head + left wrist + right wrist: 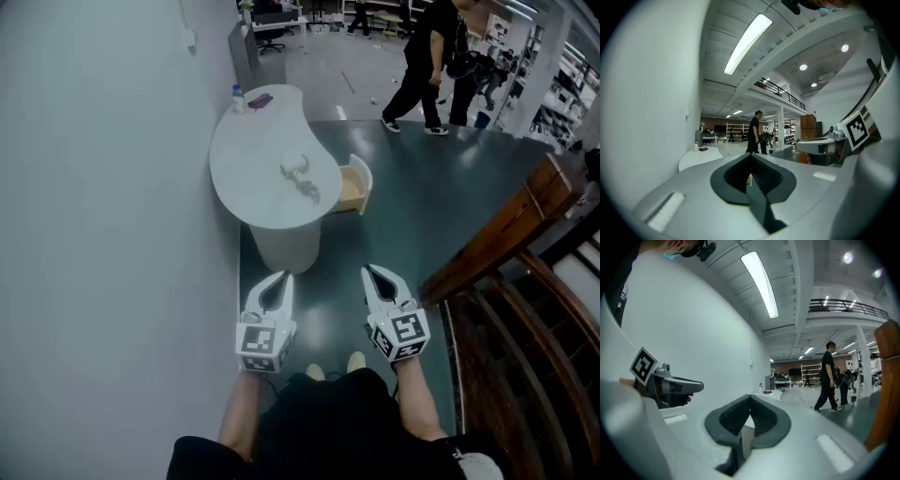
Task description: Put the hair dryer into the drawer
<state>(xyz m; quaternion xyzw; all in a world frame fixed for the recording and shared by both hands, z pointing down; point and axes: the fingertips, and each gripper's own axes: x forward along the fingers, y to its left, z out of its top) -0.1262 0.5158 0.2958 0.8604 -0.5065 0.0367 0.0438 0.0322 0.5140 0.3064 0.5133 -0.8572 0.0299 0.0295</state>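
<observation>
**Status of the task.** Not started, judging from how things lie.

- The hair dryer (302, 176) appears to be the small pale object with a trailing cord that lies on top of the white rounded desk (253, 155), near its middle. It is too small in the head view to confirm its shape.
- The drawer (352, 187) on the desk's right side stands pulled out, its light interior showing. Nothing can be made out inside it.
- The left gripper (284, 276) and the right gripper (368, 270) are held side by side in front of the person, well apart from the desk.
- On both grippers the jaws are together with nothing between them, as each gripper view shows.

**Steps remaining.**

1. Walk up to the desk.
2. Open one set of jaws and close it on the hair dryer.
3. Carry the hair dryer over the desk's right edge and lower it into the drawer.
4. Release it. Closing the drawer may follow, though the task does not name it.

**Surroundings.**

- A small bottle (238, 97) and a purple object (260, 100) rest at the far end of the desk, well apart from the hair dryer.
- A white wall (103, 187) runs along the left.
- A wooden railing (506, 244) borders the right.
- A person in dark clothing (422, 61) walks beyond the desk, well away from it.

**Obstructions.** Nothing stands between the grippers and the desk. The loose cord may snag on the drawer's front during transfer, so gather it in with the body.
</observation>
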